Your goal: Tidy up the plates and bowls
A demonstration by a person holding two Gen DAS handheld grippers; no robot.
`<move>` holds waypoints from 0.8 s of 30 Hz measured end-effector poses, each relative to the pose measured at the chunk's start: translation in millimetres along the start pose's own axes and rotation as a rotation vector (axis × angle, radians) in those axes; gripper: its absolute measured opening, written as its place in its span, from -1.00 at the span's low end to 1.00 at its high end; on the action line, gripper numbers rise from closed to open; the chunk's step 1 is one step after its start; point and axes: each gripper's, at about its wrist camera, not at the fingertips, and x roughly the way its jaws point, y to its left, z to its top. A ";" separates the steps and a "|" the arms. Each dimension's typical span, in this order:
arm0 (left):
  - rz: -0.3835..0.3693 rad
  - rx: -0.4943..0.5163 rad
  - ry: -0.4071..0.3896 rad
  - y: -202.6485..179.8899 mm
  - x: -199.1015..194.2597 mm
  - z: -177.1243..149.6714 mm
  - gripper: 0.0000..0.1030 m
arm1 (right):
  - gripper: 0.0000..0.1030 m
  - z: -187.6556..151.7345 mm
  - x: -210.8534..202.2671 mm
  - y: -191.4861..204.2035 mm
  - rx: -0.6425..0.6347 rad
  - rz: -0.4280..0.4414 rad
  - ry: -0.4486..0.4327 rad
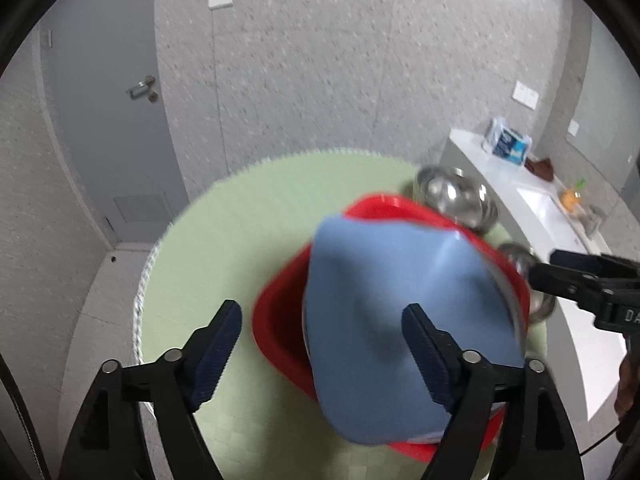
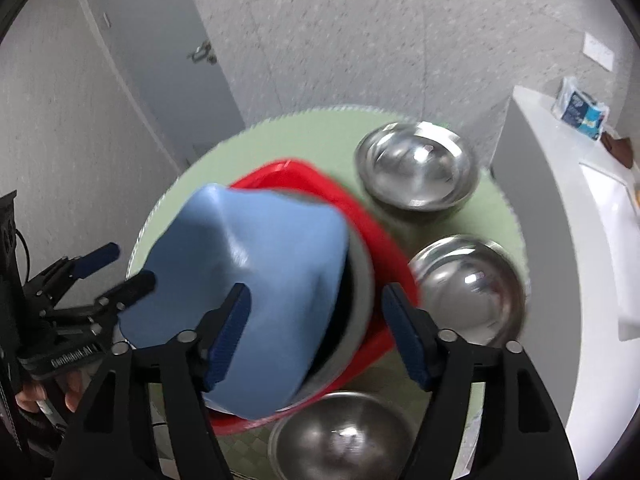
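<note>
A light blue plate [image 2: 256,280] lies tilted across the top of a red tub [image 2: 384,248] on the round, green-covered worktop [image 2: 280,136], hiding most of the tub's inside; under the plate's right edge a grey-and-black rim of stacked dishes [image 2: 358,292] shows inside the tub, too blurred to count. Three steel bowls stand on the worktop beside the tub: a far bowl [image 2: 418,164], which appears to be two nested, a middle bowl [image 2: 472,292] touching or just beside the tub's right wall, and a near bowl [image 2: 340,440] at the tub's front corner. The right claw [image 2: 316,336] hangs over the plate's right edge with its blue-padded fingers [image 2: 228,340] wide apart, clamped on nothing. The left claw [image 1: 320,356] hovers over the plate's left side, likewise spread and gripping nothing. Beyond the worktop a white counter [image 2: 552,168] carries a blue-and-white packet [image 2: 580,112], and a grey door [image 1: 100,120] stands in the speckled wall.
</note>
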 end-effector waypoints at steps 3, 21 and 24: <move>-0.008 0.002 -0.042 -10.8 -10.1 13.8 0.75 | 0.44 8.4 -18.0 -19.2 0.028 -0.009 -0.049; -0.081 0.103 0.108 -114.0 74.0 124.3 0.90 | 0.54 75.9 13.1 -144.1 0.168 0.002 -0.061; -0.071 0.099 0.171 -124.2 109.9 148.3 0.90 | 0.54 82.9 35.4 -154.3 0.179 0.020 -0.028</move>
